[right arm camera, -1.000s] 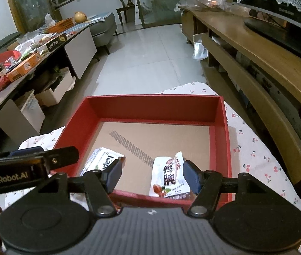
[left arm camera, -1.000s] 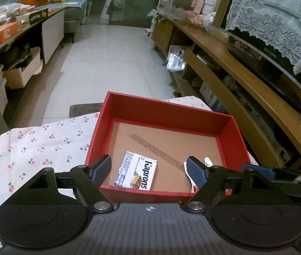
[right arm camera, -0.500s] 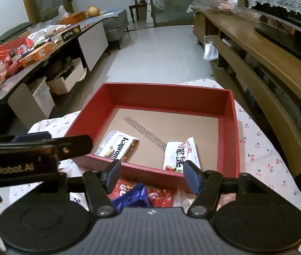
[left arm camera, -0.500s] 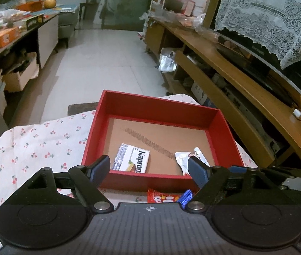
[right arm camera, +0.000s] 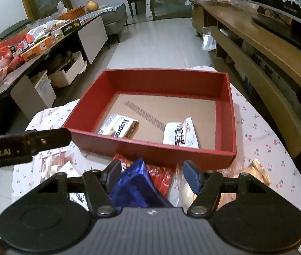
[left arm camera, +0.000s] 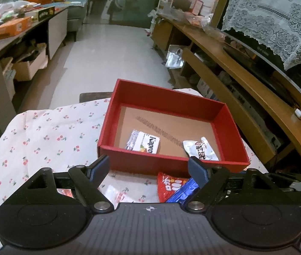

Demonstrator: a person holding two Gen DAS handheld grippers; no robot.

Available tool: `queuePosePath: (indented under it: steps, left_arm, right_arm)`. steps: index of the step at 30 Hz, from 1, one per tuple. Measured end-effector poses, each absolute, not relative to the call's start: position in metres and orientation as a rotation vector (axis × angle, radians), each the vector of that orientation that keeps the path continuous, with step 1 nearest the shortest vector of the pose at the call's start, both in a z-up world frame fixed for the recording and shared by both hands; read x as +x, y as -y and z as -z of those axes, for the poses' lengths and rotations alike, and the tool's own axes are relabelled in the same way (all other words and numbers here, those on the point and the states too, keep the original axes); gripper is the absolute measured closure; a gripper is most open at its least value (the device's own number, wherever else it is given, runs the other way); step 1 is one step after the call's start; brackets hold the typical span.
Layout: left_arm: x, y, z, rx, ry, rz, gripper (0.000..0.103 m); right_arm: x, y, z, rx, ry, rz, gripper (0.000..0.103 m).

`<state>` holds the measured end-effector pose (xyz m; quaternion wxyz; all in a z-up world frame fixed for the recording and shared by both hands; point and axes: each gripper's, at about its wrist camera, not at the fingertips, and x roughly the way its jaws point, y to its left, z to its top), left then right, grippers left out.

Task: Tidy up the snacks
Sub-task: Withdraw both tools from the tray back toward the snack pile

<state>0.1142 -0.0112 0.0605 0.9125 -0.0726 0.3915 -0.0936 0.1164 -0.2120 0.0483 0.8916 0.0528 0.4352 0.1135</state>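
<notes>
A red box stands on the cherry-print cloth. Inside lie a white "Kapron" snack pack and a white packet with red print. In front of the box lie a red packet and a blue foil packet. My left gripper is open and empty, held above the loose snacks just before the box's near wall. My right gripper is open and empty above the blue packet.
More wrapped snacks lie on the cloth: a clear pack at left, pale and brown items at right. A wooden TV bench runs along the right. A cluttered counter stands at the left.
Both grippers have drawn back from over the box toward me. The loose red and blue packets in front of the box have come into view. Both stay open.
</notes>
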Motion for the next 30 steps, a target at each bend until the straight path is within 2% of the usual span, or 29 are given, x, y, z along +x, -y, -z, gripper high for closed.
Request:
queuePosePath:
  steps: [10, 19, 30]
  left_arm:
    - [0.094, -0.016, -0.053, -0.176, -0.837, 0.155, 0.018]
    - [0.078, -0.028, -0.047, -0.202, -0.864, 0.149, 0.016]
    - [0.066, -0.023, -0.019, -0.181, -0.98, 0.137, 0.016]
  right_arm:
    - [0.097, 0.207, -0.028, 0.071, -0.985, -0.27, 0.027]
    - [0.098, 0.199, -0.02, 0.033, -1.003, -0.295, 0.021]
    - [0.096, 0.202, -0.019, 0.019, -1.008, -0.303, 0.02]
